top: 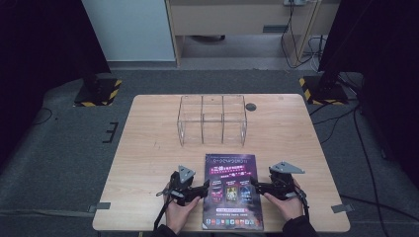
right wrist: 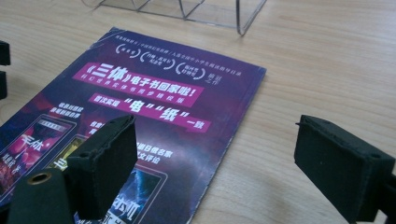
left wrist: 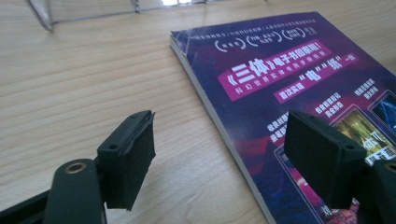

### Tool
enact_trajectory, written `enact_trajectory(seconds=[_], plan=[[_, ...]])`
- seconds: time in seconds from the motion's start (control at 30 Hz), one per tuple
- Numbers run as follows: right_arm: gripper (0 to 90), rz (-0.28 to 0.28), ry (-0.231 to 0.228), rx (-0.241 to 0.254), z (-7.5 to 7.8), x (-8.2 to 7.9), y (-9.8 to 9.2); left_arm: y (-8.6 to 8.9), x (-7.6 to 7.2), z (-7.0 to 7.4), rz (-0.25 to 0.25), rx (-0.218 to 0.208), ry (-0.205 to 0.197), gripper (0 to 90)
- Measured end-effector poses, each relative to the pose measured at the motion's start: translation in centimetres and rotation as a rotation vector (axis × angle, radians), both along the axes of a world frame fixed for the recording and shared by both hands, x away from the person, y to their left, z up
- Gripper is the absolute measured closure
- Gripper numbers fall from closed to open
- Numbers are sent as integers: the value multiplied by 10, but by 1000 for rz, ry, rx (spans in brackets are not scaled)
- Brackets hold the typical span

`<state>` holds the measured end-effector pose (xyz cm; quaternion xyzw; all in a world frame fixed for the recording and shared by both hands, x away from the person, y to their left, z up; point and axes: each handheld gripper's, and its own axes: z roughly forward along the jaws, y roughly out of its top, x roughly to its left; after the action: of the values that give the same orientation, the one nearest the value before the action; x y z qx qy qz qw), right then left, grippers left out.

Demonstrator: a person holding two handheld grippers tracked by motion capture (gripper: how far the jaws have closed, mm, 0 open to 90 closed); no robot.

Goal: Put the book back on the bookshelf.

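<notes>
A: Item: book (top: 231, 191), purple cover, flat on the bench (top: 148, 148), near edge, in front of the clear divided box (top: 212, 120).

B: Left gripper (top: 205, 189): fingers apart, straddling the book's left edge. Right gripper (top: 256, 184): fingers apart, straddling its right edge; neither clamps it.

light: dim room, bright tabletop | focus: soft, near fingers (left wrist: 128, 158) blurred | glare: mild
</notes>
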<state>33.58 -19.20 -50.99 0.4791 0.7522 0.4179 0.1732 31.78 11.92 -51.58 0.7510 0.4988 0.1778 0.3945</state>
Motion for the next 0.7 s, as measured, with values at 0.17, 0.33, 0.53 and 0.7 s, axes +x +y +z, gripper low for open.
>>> enact_trajectory(seconds=[0.17, 0.33, 0.53, 0.7], plan=[[150, 13, 14, -9, -4, -2, 7, -7, -1, -3, -9, 0, 5, 253], [181, 27, 29, -27, -10, -1, 11, -12, -1, -6, -19, 7, 18, 262], [198, 43, 53, -43, -15, -1, 16, -18, 0, -11, -24, 17, 30, 275], [217, 54, 67, -41, -19, -1, 18, -21, 1, -14, -24, 11, 44, 282]])
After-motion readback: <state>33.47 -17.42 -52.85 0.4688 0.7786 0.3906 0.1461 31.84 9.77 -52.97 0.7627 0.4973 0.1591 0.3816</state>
